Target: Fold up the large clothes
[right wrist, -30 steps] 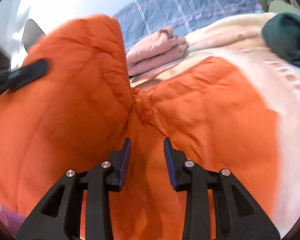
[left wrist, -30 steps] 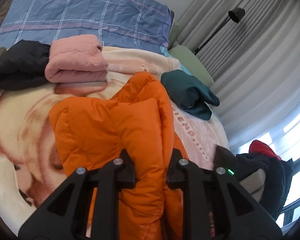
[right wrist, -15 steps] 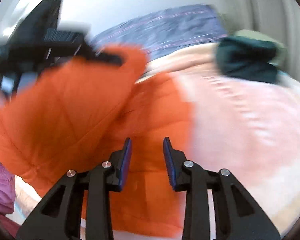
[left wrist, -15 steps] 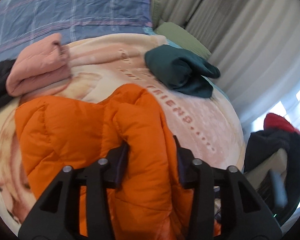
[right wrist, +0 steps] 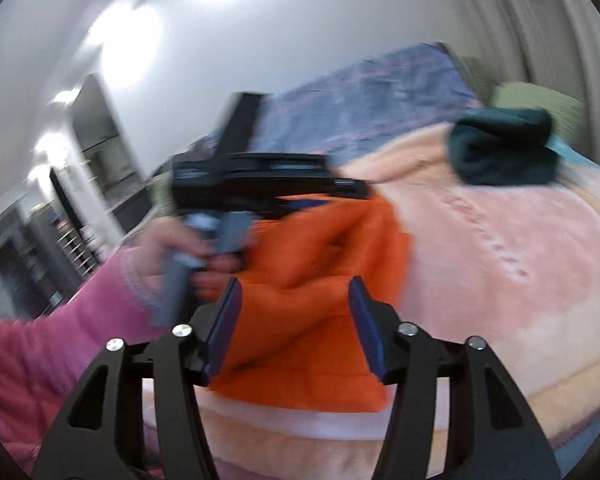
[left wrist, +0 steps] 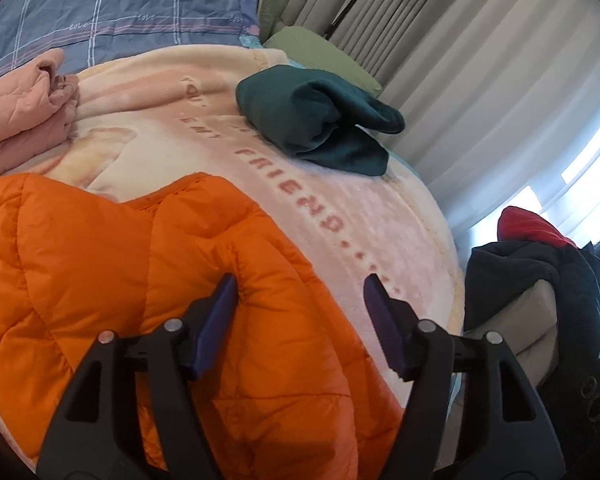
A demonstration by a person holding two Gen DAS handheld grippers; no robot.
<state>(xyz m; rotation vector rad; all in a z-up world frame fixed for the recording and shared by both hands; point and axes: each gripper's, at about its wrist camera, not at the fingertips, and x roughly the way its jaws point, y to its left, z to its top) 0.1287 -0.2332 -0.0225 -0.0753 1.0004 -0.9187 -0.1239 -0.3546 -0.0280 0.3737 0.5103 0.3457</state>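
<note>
My left gripper (left wrist: 298, 294) is opening, jaws wide, the orange jacket (left wrist: 120, 280) under and between them; its left pad seems to brush a jacket ridge but nothing is gripped. My right gripper (right wrist: 294, 300) is opening too, jaws wide and apart from the jacket's near edge, which lies just ahead; that view is blurred. The blanket (left wrist: 204, 120) reads "FRIEND..." in red, running from ahead of the left gripper to its right pad; fainter letters above it I can't read. The plaid cover (left wrist: 112, 4) far ahead repeats "love". The teal garment (left wrist: 312, 120) is ahead-right, well apart, the pink one (left wrist: 20, 108) far left. Bare blanket lies open right of the jacket up to the bed's edge; a dark clothes pile (left wrist: 540, 276) sits past that edge.
</note>
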